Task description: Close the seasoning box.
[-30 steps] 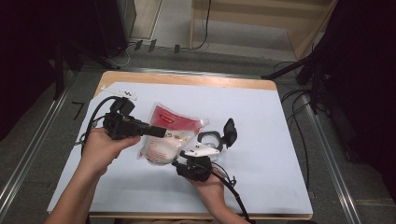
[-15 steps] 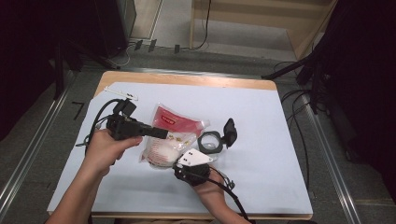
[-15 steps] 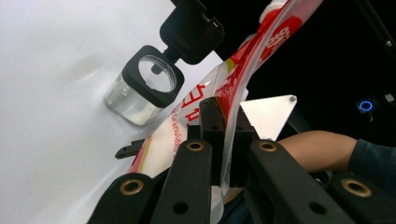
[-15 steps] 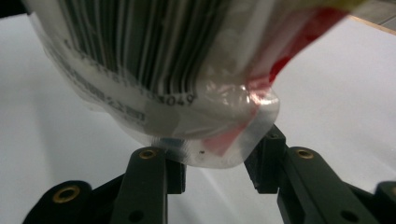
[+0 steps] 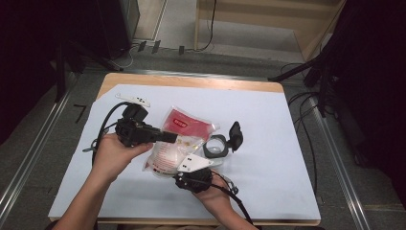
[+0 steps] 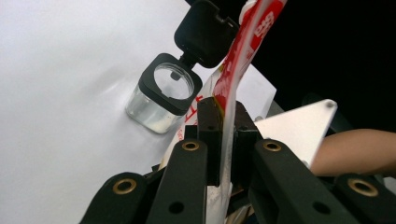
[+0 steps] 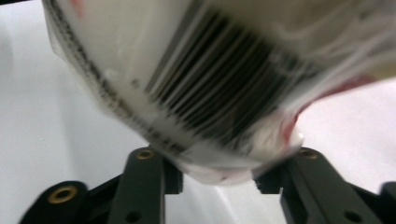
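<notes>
A clear plastic bag [image 5: 168, 152] with a red label and pale contents is held up off the table between both hands. My left gripper [image 5: 172, 138] is shut on the bag's [image 6: 252, 32] thin side edge, with the film pinched between its pads [image 6: 208, 126]. My right gripper [image 5: 184, 165] comes from the near side at the bag's lower end. Its jaws have just been opening a little, and the bulging barcoded end of the bag [image 7: 210, 70] still fills the gap of the right gripper [image 7: 219, 179]. A clear jar [image 5: 215, 146] stands beside the bag with its black flip lid [image 5: 235, 135] open.
A white sheet covers the table [image 5: 277, 120]. A small white strip [image 5: 131, 99] lies at the far left. Cables trail from both grippers toward the near edge. The jar [image 6: 163, 93] stands close to the bag's right side.
The right gripper has slipped slightly toward the near edge at the bag's lower end. The left gripper, the bag and the jar have hardly moved.
</notes>
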Demonstrator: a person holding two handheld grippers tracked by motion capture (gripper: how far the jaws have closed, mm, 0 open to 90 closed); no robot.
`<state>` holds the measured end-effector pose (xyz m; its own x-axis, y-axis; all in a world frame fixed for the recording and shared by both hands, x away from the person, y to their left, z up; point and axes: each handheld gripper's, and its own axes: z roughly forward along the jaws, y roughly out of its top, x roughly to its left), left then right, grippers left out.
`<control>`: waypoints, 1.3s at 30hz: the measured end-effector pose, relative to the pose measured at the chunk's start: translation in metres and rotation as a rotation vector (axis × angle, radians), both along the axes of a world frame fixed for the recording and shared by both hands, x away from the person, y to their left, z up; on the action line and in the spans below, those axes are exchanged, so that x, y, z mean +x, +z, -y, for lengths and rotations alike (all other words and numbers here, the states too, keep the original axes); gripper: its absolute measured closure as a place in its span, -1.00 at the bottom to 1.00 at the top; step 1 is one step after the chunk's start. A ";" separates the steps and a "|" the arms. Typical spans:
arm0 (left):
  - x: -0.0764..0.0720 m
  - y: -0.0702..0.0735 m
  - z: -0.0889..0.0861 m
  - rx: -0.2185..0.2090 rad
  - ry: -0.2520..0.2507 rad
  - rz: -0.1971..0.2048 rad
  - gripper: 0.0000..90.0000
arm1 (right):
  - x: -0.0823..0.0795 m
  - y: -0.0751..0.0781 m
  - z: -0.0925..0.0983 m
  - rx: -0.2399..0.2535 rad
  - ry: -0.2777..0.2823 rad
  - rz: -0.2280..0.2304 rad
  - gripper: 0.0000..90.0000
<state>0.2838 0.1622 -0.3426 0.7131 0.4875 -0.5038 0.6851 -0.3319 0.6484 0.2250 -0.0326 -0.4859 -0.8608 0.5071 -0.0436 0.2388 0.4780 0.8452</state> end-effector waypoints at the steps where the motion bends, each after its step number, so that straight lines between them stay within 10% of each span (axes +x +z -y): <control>1: 0.000 -0.003 0.004 0.013 -0.004 0.003 0.93 | -0.002 0.001 -0.002 -0.011 0.013 0.024 0.31; 9: -0.002 -0.008 0.015 0.094 -0.021 0.073 0.81 | -0.007 0.005 -0.006 0.037 0.081 -0.077 0.32; 19: -0.003 -0.015 0.021 0.049 -0.105 0.161 0.67 | -0.007 0.014 -0.004 0.109 0.150 -0.154 0.34; 39: 0.008 -0.022 0.039 0.021 0.003 -0.015 0.58 | -0.012 0.026 -0.010 0.070 0.138 -0.115 0.33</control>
